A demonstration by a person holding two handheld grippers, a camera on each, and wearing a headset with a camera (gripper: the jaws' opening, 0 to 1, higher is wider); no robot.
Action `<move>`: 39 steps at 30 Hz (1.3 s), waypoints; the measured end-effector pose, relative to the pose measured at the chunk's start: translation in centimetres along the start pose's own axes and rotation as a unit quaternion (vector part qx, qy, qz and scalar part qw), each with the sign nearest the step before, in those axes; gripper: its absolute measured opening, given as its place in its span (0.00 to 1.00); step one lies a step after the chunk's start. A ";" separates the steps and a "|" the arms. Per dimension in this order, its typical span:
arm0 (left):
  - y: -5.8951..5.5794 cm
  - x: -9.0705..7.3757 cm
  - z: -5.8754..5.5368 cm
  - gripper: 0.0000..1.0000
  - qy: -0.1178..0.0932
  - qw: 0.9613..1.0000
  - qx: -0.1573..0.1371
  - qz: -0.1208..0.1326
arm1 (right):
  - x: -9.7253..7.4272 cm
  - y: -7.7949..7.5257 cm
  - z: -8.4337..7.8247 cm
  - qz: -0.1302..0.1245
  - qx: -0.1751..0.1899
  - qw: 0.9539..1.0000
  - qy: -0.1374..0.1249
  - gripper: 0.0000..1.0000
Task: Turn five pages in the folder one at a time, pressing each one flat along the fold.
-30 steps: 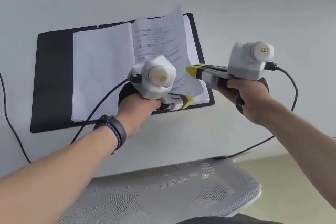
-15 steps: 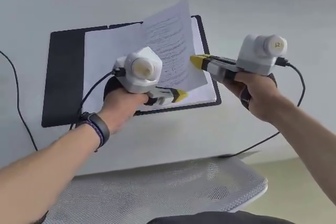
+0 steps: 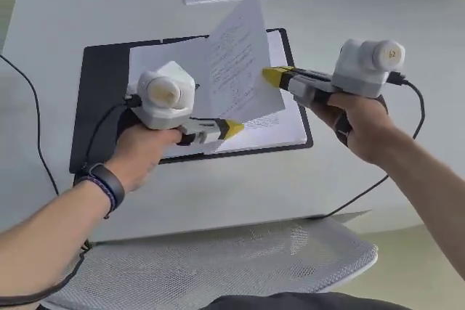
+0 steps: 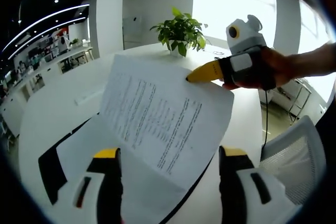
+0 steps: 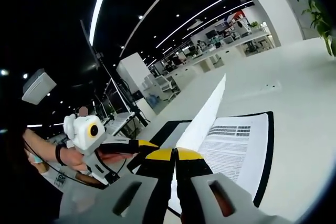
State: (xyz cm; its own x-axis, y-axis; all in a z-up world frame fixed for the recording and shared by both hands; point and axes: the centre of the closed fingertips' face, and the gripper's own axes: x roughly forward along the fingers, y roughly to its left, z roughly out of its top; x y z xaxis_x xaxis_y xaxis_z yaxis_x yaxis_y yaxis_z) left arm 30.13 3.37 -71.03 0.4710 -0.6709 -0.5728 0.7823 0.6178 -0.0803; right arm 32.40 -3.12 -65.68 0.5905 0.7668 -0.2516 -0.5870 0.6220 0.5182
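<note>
We hold page (image 3: 236, 63) edge in right tool (image 5: 175, 156), jaws clamped on it, so it stands up off folder (image 3: 102, 92) lying under both tools on surface (image 3: 363, 5); left tool (image 4: 168, 153), jaws apart, sits at page foot, ready, we judge, for pressing fold

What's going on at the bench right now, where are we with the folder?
A person is partway through turning a page. The right gripper is shut on the outer edge of a printed page, holding it raised over the open black folder on the white table. The left gripper is open, hovering by the raised page's lower edge and gripping nothing. The page is not yet laid over or pressed along the fold.
</note>
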 end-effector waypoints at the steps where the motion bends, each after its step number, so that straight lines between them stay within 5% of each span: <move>1: 0.1 -0.3 0.0 0.75 -0.003 1.000 -0.002 0.002 | 0.1 0.2 0.1 0.002 -0.002 1.000 -0.002 0.00; 17: 4.0 -6.4 -1.7 0.77 -0.029 0.997 -0.039 0.055 | 3.4 4.0 0.9 0.044 -0.019 0.999 0.009 0.00; 39: 6.5 -10.7 -3.7 0.78 -0.036 0.994 -0.059 0.088 | 11.4 9.8 -1.4 0.120 -0.036 0.990 0.068 0.00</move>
State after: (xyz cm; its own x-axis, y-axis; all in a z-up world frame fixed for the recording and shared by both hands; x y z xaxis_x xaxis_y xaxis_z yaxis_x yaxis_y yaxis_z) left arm 28.66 16.13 -68.46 0.6277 -0.5733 -0.5266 0.6338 0.7691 -0.0819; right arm 32.57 11.98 -64.62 0.3525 0.9047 -0.2394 -0.7418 0.4261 0.5178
